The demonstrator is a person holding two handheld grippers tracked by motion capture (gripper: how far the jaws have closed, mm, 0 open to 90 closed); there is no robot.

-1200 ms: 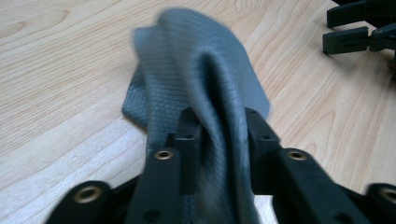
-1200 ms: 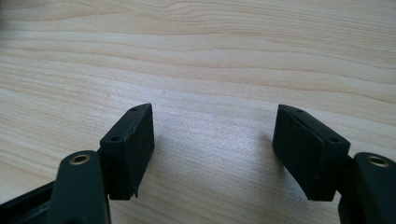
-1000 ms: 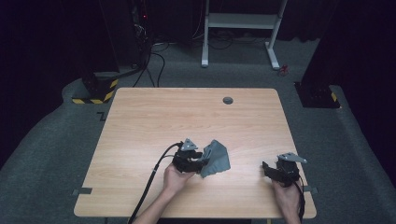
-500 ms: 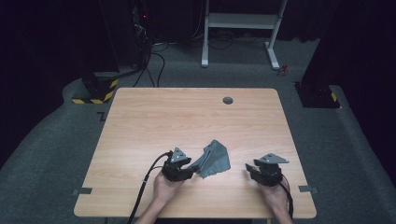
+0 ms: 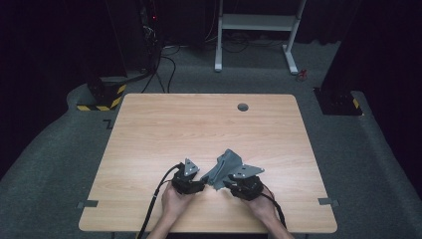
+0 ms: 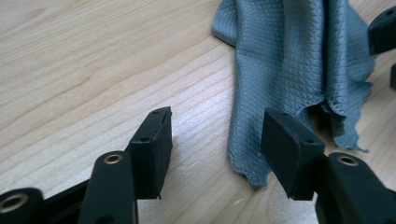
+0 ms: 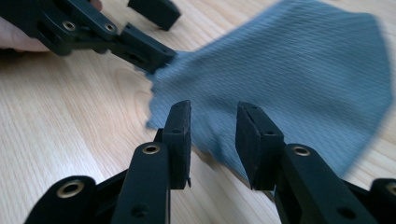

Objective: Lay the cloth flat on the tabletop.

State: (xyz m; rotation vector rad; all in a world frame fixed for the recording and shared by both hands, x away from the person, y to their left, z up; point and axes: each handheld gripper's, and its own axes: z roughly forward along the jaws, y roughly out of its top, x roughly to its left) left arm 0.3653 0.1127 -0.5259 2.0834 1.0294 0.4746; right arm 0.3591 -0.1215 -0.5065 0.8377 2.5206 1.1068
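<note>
**Right gripper closes in on the cloth**

Since the earlier frames the right gripper (image 5: 230, 183) has travelled in from the table's right edge to the near side of the grey cloth (image 5: 225, 168), while the left gripper (image 5: 200, 180) has stayed by the cloth's left corner, its hand a little nearer the front edge.

Both grippers now flank the cloth, which lies crumpled near the front of the wooden table (image 5: 199, 124), slightly right of centre. In the left gripper view the left gripper (image 6: 217, 140) has its jaws wide apart, with the cloth's (image 6: 299, 60) ragged lower corner lying between them and nothing pinched. In the right gripper view the right gripper (image 7: 213, 140) stands with jaws parted over the cloth's (image 7: 299, 70) near edge, also holding nothing.

By my judgement the work is at an early stage: the approach is done, and the grasp of two corners and any spreading or folding remain.

The cloth is a thin, blue-grey fabric with a fine diamond weave, bunched into soft folds, its edges uneven and slightly frayed
</note>
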